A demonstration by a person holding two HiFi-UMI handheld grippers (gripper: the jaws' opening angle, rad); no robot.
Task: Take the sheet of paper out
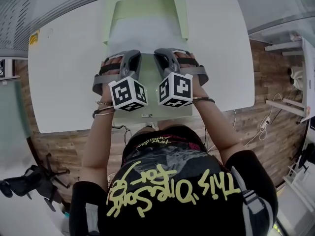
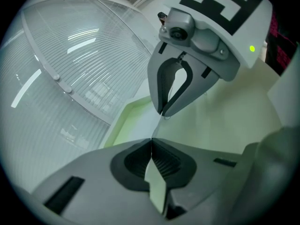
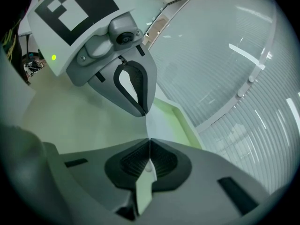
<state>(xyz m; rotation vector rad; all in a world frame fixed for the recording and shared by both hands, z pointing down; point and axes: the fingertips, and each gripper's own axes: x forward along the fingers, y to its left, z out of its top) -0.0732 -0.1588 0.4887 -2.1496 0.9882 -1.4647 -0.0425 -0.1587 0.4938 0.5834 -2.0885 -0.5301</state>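
Note:
A pale green folder (image 1: 183,18) lies flat on the white table (image 1: 64,73), and a white sheet of paper (image 1: 142,33) shows inside its far half. My left gripper (image 1: 132,54) and right gripper (image 1: 165,53) hover side by side over the folder's middle, tips angled toward each other. In the left gripper view my left gripper (image 2: 151,142) is shut on a thin pale green sheet edge (image 2: 157,191), and that edge runs up into the right gripper (image 2: 163,115). The right gripper view shows the same: the right gripper (image 3: 149,142) pinches the edge (image 3: 142,191) opposite the left gripper (image 3: 143,114). Whether that edge is folder cover or paper is unclear.
The table's near edge (image 1: 98,127) is close to my body. Wooden floor surrounds it, with a black chair (image 1: 27,181) at lower left and white shelving (image 1: 290,48) at right. A ribbed glass wall (image 2: 70,69) fills the background of both gripper views.

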